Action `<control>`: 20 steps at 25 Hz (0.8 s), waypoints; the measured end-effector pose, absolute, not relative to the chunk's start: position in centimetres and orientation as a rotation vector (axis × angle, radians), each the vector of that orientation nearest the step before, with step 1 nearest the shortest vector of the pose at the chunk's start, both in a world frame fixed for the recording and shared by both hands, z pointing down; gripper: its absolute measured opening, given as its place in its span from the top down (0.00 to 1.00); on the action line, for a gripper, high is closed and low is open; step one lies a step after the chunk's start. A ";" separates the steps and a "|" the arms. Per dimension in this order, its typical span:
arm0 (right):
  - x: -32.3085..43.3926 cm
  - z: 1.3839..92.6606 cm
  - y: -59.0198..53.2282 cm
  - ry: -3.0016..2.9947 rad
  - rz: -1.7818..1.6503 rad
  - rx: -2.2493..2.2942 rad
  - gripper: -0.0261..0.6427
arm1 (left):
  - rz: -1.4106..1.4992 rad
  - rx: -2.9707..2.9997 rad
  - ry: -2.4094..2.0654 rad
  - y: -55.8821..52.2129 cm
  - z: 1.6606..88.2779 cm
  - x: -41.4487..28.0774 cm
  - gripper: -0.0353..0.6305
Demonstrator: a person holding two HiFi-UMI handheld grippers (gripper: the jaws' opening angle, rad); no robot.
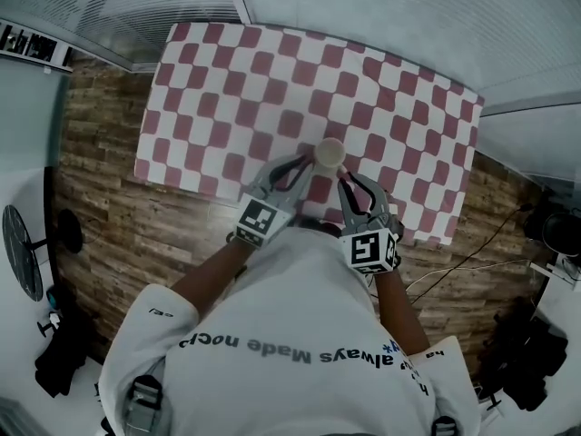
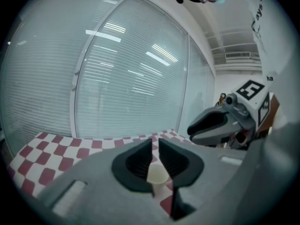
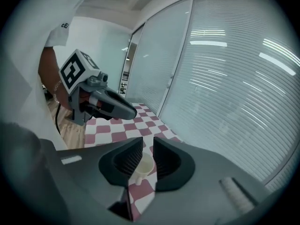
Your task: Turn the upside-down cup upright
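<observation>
1. Found the left gripper (image 2: 155,146) with jaws a narrow slit apart and pads pressing on nothing. Sighted the cup (image 2: 157,175) through the lower part of that slit, just past the tips.
2. Found the right gripper (image 3: 148,149) likewise parted, slightly wider than the left, and clamped on nothing. Sighted the cup's rim in its gap. Could not confirm from either gripper view whether a pad brushes the cup wall.
3. From the head view, placed both grippers on the person's side of the cup, one at its left and one at its right, with tips converging just beside it.
4. Recorded the cup as pale and small, standing upright with its open mouth up.
5. Noted the left marker cube (image 1: 257,221) and right marker cube (image 1: 369,250) further back from the cup, toward the person's white shirt (image 1: 290,334).
6. Noted the table (image 1: 227,89) beneath the cup, under a red-and-white checked cloth. Placed its near edge close behind the cup on the person's side, with most of the cloth beyond the cup.
7. Further out from the cup: wood-plank floor (image 1: 100,198) to the left, a fan (image 1: 23,252) well off to the left, cables (image 1: 472,252) to the right, and slatted blinds (image 2: 131,78) beyond.
</observation>
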State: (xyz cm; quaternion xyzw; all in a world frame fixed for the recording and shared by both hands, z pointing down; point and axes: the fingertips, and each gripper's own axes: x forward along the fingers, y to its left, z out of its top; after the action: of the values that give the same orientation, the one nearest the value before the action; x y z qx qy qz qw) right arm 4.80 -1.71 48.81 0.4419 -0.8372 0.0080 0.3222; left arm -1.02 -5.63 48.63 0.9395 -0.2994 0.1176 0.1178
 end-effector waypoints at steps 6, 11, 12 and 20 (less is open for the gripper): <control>3.7 53.2 -1.9 -2.120 -0.037 0.963 0.86 | 0.379 2.737 -0.875 -5.5 50.4 -1.5 0.88; 3.2 56.4 -1.9 -2.048 -0.061 0.828 0.85 | 0.406 2.722 -0.874 -5.6 51.7 -1.7 0.88; 3.2 57.0 -2.0 -2.035 -0.057 0.809 0.85 | 0.412 2.721 -0.875 -5.6 52.0 -1.7 0.88; 3.4 61.5 -2.1 -1.926 -0.032 0.648 0.83 | 0.436 2.715 -0.876 -5.7 53.3 -1.8 0.88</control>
State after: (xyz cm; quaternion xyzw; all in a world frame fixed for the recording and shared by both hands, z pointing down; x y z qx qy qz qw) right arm 3.39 -2.11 61.54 0.2709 -0.8056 -0.0134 0.5267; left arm -1.82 -5.65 53.30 0.9331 -0.3011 0.1499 0.1275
